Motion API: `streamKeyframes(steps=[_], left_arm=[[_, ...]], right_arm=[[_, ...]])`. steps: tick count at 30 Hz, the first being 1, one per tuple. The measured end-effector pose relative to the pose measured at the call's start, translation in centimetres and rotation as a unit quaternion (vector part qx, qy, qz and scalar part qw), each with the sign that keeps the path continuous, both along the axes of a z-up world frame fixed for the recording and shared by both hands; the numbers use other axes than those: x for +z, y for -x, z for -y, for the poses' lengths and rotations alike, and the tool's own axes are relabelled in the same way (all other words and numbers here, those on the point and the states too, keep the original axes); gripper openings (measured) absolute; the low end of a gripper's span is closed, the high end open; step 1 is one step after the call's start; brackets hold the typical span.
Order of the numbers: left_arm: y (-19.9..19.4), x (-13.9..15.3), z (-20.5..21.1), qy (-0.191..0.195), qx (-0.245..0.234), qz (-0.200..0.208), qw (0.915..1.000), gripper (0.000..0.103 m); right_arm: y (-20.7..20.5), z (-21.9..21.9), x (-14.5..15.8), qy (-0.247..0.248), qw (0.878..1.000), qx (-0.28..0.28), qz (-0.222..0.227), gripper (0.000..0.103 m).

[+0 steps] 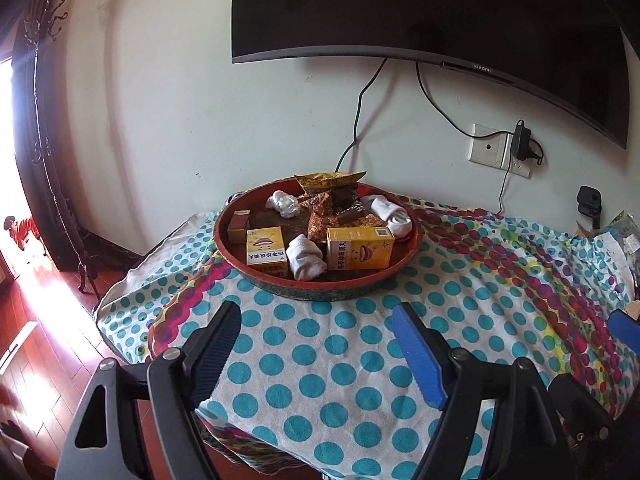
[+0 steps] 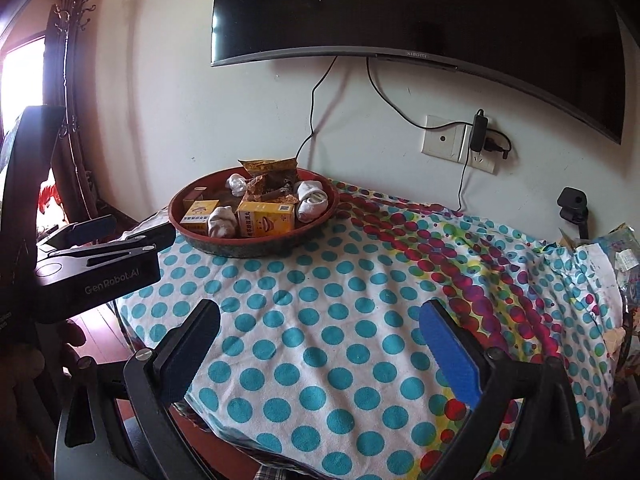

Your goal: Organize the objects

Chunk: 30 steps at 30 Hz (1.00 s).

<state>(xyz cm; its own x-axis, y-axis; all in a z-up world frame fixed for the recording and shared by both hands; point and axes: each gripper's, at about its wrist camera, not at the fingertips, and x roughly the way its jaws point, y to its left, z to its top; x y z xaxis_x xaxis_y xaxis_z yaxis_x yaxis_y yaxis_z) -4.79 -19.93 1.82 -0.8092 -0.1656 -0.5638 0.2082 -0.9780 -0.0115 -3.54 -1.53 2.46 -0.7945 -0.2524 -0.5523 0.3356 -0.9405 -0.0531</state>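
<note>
Holding: we are keeping the left gripper (image 1: 316, 344) and right gripper (image 2: 320, 344) above the near part of the desk (image 2: 320, 360), jaws released on both, nothing between them.
Cloth: a polka-dot cloth (image 1: 320, 380) is covering the desk.
Tray: the red round tray (image 1: 316, 288) is sitting at the far edge by the wall.
Contents: we are seeing two yellow boxes (image 1: 360, 248), rolled white socks (image 1: 306, 262), a small brown box (image 1: 239, 226) and snack packets (image 1: 332, 200) lying in it.
Wall: a television (image 1: 440, 8) is hanging above.
</note>
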Motion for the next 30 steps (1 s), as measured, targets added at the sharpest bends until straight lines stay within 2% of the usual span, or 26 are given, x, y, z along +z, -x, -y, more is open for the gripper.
streamKeyframes(steps=[11, 19, 24, 30], left_arm=[[0.9, -1.3, 1.4, -0.006, 0.041, 0.008, 0.9991, 0.080], [0.8, -1.9, 1.3, -0.007, 0.043, 0.010, 0.9990, 0.080], [0.5, -1.9, 1.2, 0.023, 0.071, 0.005, 0.9972, 0.087], [0.4, -1.7, 1.3, 0.010, 0.066, 0.007, 0.9977, 0.089]], right_arm=[[1.3, 1.5, -2.6, -0.008, 1.000, 0.014, 0.020, 0.100], [1.9, 1.8, -3.7, -0.006, 0.999, 0.012, 0.033, 0.100], [1.9, 1.8, -3.8, -0.008, 0.999, 0.010, 0.030, 0.100], [1.9, 1.5, -3.8, -0.004, 1.000, 0.008, 0.030, 0.100]])
